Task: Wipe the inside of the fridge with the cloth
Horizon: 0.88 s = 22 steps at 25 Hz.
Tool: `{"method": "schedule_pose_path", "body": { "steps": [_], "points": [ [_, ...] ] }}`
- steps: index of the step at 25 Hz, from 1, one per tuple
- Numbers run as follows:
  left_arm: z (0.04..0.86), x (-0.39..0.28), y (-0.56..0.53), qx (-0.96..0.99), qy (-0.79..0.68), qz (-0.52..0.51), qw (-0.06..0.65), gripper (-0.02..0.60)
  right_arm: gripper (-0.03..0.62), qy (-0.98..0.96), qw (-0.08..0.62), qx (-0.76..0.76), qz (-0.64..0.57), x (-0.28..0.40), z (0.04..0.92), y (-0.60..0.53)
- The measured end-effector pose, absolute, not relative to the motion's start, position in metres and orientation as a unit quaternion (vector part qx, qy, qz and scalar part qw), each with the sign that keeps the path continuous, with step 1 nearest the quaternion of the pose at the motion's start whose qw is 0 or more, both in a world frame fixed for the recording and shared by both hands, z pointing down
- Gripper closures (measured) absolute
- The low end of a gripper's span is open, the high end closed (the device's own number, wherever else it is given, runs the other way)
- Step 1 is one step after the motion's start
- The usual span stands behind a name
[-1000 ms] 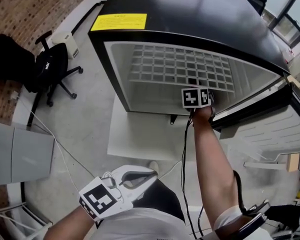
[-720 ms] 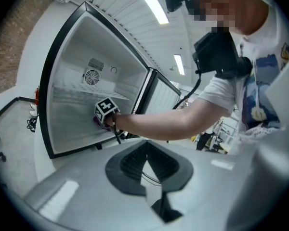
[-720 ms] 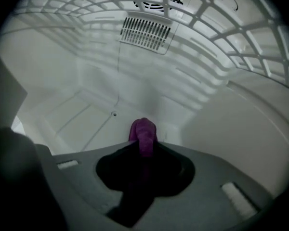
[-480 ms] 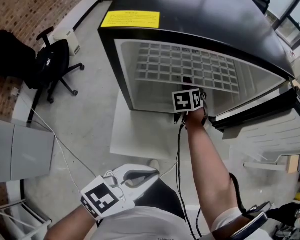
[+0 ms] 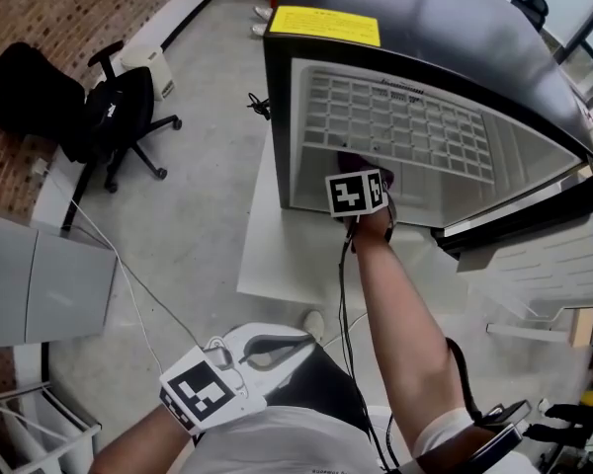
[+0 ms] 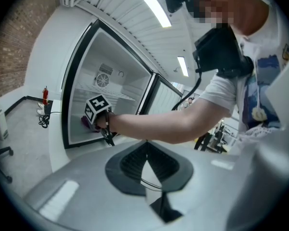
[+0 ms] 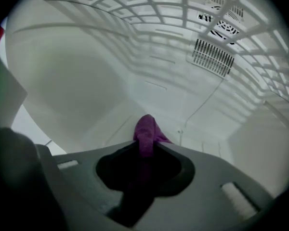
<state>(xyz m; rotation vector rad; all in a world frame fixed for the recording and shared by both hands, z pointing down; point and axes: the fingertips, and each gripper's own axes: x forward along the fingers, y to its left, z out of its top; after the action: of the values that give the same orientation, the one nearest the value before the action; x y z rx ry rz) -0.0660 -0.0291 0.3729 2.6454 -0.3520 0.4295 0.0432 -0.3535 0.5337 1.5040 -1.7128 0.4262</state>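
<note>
Right tongs [image 7: 145,147] clamped on cloth [image 7: 146,126] inside fridge [image 7: 77,81], left tongs [image 6: 146,150] together, empty — narrow pinch looked liable to lose cloth mid-wipe.

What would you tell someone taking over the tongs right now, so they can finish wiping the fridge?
Left tongs: shut, empty, held low by the person's body, away from the fridge.
Right tongs: shut on the purple cloth, inside the fridge, under the wire shelf.
Done: door open, cloth in. How much has been wiped doesn't show.
Left: probably wipe the rest of the inside.
</note>
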Motion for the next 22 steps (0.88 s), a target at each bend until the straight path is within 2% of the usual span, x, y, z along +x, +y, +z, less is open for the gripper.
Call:
{"method": "schedule_pose_path", "body": {
  "steps": [12, 17, 22],
  "points": [
    [0.376, -0.090, -0.018, 0.952, -0.144, 0.152, 0.225, 0.577, 0.520, -0.733, 0.346, 0.550, 0.201, -0.026, 0.531, -0.347],
    [0.374, -0.090, -0.016, 0.952, -0.141, 0.151, 0.226, 0.577, 0.520, -0.752, 0.319, 0.513, 0.263, -0.051, 0.539, -0.330],
    [0.376, -0.088, -0.012, 0.955, -0.131, 0.152, 0.221, 0.577, 0.520, -0.755, 0.315, 0.522, 0.242, -0.041, 0.525, -0.327]
  ]
}}
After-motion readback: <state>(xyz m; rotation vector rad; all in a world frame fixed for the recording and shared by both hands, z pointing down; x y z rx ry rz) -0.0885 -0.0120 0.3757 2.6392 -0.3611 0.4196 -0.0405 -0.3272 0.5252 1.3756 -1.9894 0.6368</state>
